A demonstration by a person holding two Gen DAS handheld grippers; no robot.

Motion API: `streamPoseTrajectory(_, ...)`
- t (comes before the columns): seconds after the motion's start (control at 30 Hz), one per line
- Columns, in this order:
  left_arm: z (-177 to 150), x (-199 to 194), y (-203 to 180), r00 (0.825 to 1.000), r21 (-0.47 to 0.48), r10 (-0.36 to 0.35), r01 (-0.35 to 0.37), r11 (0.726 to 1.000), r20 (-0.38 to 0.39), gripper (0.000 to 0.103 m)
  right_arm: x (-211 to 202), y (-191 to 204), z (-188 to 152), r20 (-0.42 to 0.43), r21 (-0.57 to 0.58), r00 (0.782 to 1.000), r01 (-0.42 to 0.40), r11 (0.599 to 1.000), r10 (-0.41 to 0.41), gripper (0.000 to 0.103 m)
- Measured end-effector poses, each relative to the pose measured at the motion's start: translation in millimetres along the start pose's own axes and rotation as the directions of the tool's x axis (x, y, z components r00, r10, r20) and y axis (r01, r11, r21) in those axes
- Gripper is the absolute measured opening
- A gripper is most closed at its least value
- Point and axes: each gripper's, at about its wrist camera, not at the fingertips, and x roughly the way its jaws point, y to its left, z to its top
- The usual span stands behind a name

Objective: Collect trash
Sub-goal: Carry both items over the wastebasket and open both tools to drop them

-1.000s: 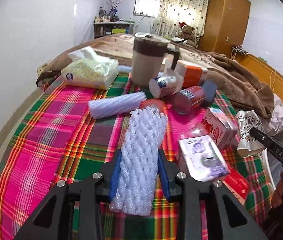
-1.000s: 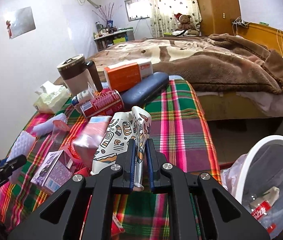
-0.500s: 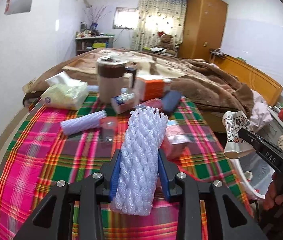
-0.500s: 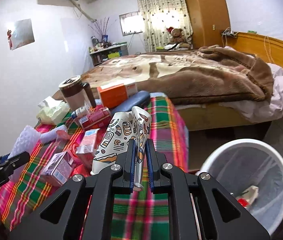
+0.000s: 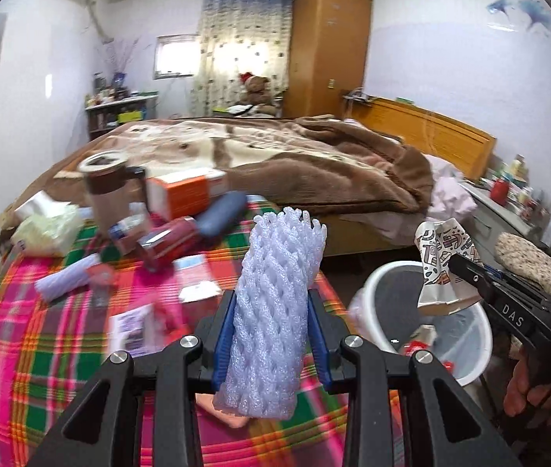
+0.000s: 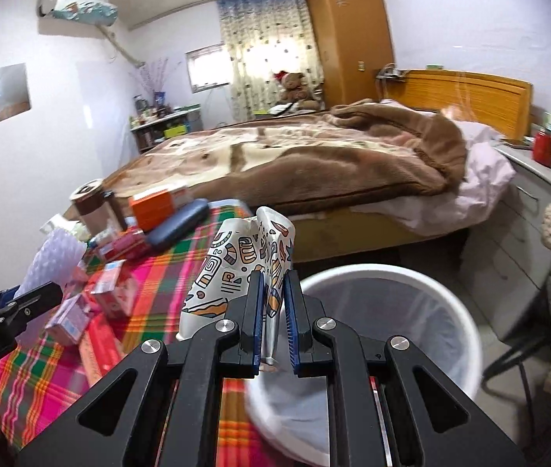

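We hold the left gripper (image 5: 271, 334) clamped on a white foam net sleeve (image 5: 275, 311), a tube of woven mesh padding that stands upright between the blue pads (image 5: 224, 334), its frayed top rising well above them. Below it lies the table with a pink, green and orange plaid cloth (image 5: 42, 350), cluttered at its far side with a tall beige and brown mug (image 5: 104, 190), an orange and white carton (image 5: 186, 190), a dark blue oblong case (image 5: 221, 214), a red can lying on its side (image 5: 166, 237), a packet of tissues (image 5: 46, 225) and a second foam sleeve lying flat (image 5: 67, 282).

Our right gripper (image 6: 274, 323) is pinched narrow on a crushed white paper cup printed with orange and blue doodles (image 6: 236, 268); the fingers (image 6: 254, 319) squeeze its flattened wall. In the left wrist view the same cup (image 5: 444, 268) hangs above the round white waste bin lined with a clear bag (image 5: 384, 292), which stands on the floor just beside the table's edge and already holds some scraps, including something red. In the right wrist view the bin's rim (image 6: 466, 311) sits directly beneath and beyond the cup.

Behind it all is a bed with a brown blanket (image 6: 314, 155).
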Motion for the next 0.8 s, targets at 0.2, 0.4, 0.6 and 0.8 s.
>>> streamPoseTrajectory(0.2, -2, 15, -51, 0.997, 0.063, -0.074, 0.076, 0.995, -0.025, 0.035, -4, -31, -3, -0.01, 0.025, 0.998, 0.067, 0.997, -0.066, 0.011)
streamPoseTrajectory(0.4, -8, 36, -93, 0.987, 0.107, -0.138, 0.146, 0.983, -0.08, 0.035, -5, -59, -11, -0.045, 0.035, 0.991, 0.131, 0.991, -0.129, 0.011)
streamPoseTrajectory(0.6, -18, 59, -124, 0.977, 0.136, -0.164, 0.182, 0.974, -0.134, 0.035, 1, -77, -23, -0.103, 0.019, 0.979, 0.178, 0.984, -0.175, 0.011)
streamPoseTrajectory(0.8, -23, 72, -144, 0.97, 0.156, -0.18, 0.206, 0.966, -0.165, 0.035, 5, -90, -29, -0.137, -0.011, 0.973, 0.189, 0.982, -0.188, 0.011)
